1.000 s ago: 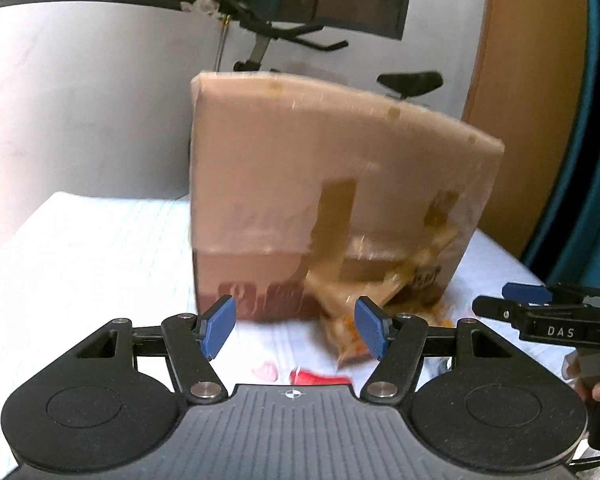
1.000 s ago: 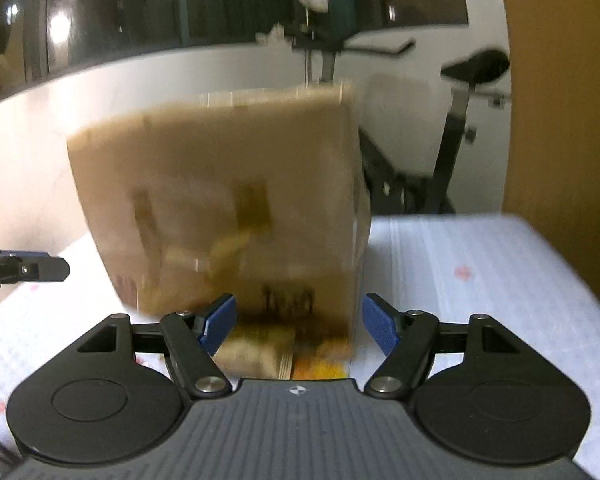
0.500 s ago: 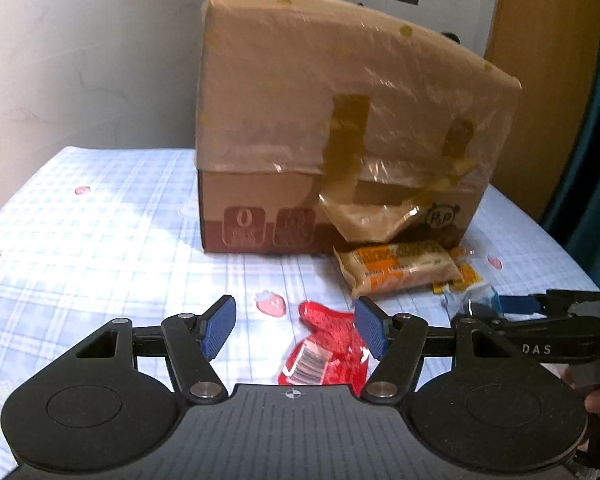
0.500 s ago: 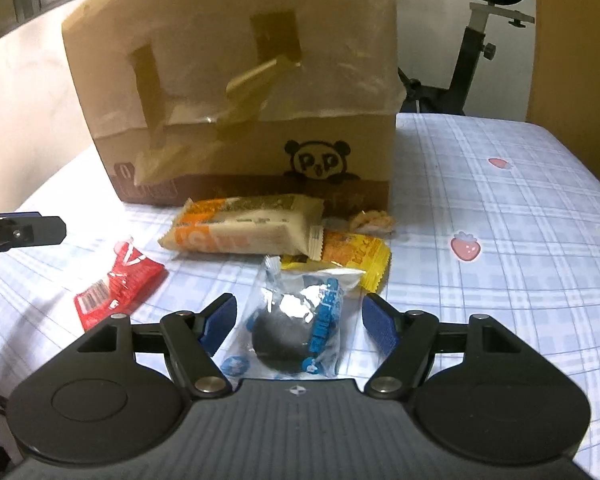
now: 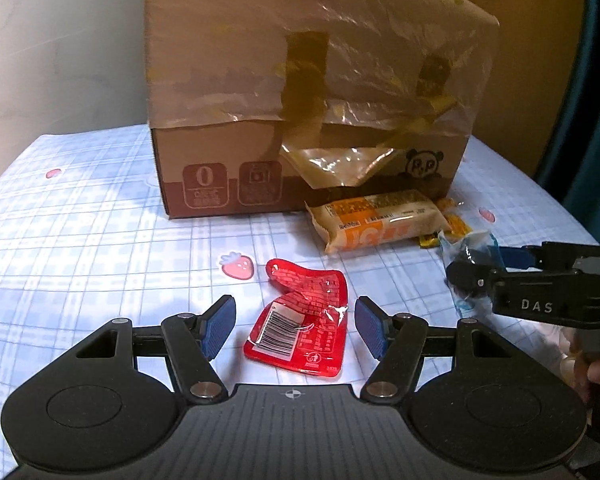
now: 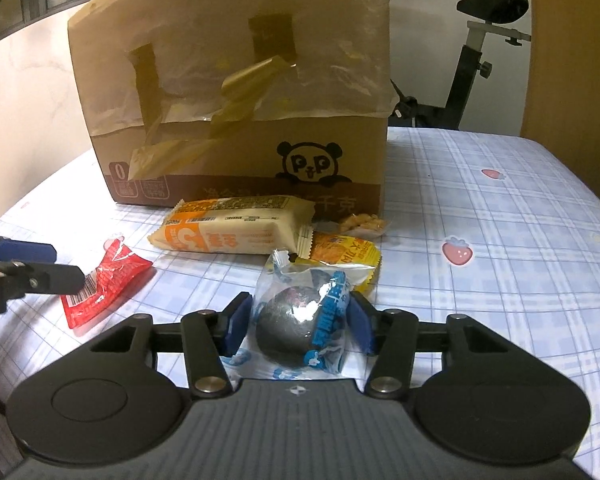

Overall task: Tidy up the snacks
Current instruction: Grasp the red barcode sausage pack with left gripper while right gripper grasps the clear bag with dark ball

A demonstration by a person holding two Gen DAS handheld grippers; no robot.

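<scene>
A red snack packet [image 5: 312, 292] lies flat on the checked tablecloth between the fingers of my left gripper [image 5: 296, 326], which is open and not touching it. My right gripper [image 6: 298, 320] straddles a round dark snack in a clear and blue wrapper [image 6: 288, 328]; its jaws are closing and the pads stand right at the wrapper's sides. An orange and white bar [image 6: 236, 228] and a yellow packet [image 6: 348, 256] lie in front of the cardboard box [image 6: 236, 80]. The left wrist view shows the right gripper [image 5: 480, 272] over that wrapper, and the right wrist view shows the left gripper [image 6: 40, 264] beside the red packet [image 6: 104, 280].
The tall cardboard box [image 5: 300, 80], draped with plastic film and tape, stands at the back of the tablecloth [image 5: 80, 240]. A small clear bag of crumbs [image 6: 364, 224] lies by its right corner. An exercise bike [image 6: 480, 60] stands behind the table.
Both grippers have come down from in front of the box to the snacks on the cloth. The right jaws have narrowed around the dark round snack. The left jaws stay as wide as before.
</scene>
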